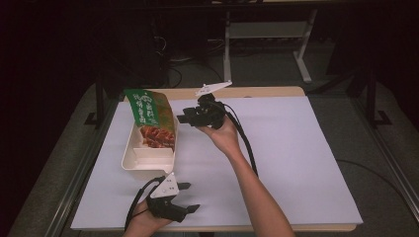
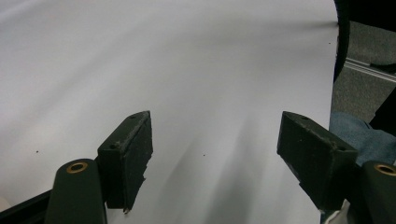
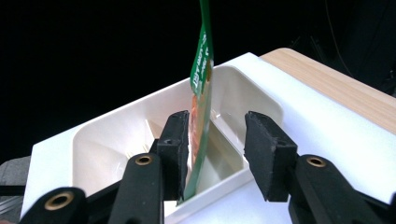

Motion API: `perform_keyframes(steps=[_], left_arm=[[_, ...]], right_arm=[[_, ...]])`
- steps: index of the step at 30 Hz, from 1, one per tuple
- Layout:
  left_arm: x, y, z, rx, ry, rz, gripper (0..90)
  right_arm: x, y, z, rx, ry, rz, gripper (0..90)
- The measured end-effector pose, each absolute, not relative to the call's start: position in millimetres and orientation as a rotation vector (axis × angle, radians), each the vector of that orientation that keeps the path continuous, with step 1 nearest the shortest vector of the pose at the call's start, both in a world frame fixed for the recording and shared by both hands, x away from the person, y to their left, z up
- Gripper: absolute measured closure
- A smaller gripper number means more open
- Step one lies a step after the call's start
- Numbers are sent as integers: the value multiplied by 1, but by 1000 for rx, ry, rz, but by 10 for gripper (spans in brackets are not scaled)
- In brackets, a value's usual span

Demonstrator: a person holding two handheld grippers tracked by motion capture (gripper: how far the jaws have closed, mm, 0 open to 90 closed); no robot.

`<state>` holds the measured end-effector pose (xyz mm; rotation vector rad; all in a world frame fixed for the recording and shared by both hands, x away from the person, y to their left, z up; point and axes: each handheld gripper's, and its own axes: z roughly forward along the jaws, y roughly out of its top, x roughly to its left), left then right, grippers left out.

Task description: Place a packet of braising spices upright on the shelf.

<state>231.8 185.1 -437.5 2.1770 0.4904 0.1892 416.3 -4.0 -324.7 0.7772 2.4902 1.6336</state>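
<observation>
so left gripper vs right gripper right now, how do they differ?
Left gripper sits low at the near table edge; right gripper is raised beside the tray. Left's jaws are wide with bare white sheet between; right's are narrower, with the green packet between them, unpinched. Both open, black-jawed.

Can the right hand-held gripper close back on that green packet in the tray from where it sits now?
Probably yes. The right hand-held gripper has open jaws with the green packet standing on edge between them, close to one pad, inside the cream tray. Nothing blocks it.
</observation>
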Motion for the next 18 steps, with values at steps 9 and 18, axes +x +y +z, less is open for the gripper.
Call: perform_keyframes(steps=[9, 18], left_arm=[[232, 185, -437, 2170, 494, 189, 259], [233, 186, -437, 2168, 509, 190, 259]], right_arm=[[410, -24, -324, 798, 2499, 1597, 537], [404, -41, -326, 810, 2499, 1580, 503]])
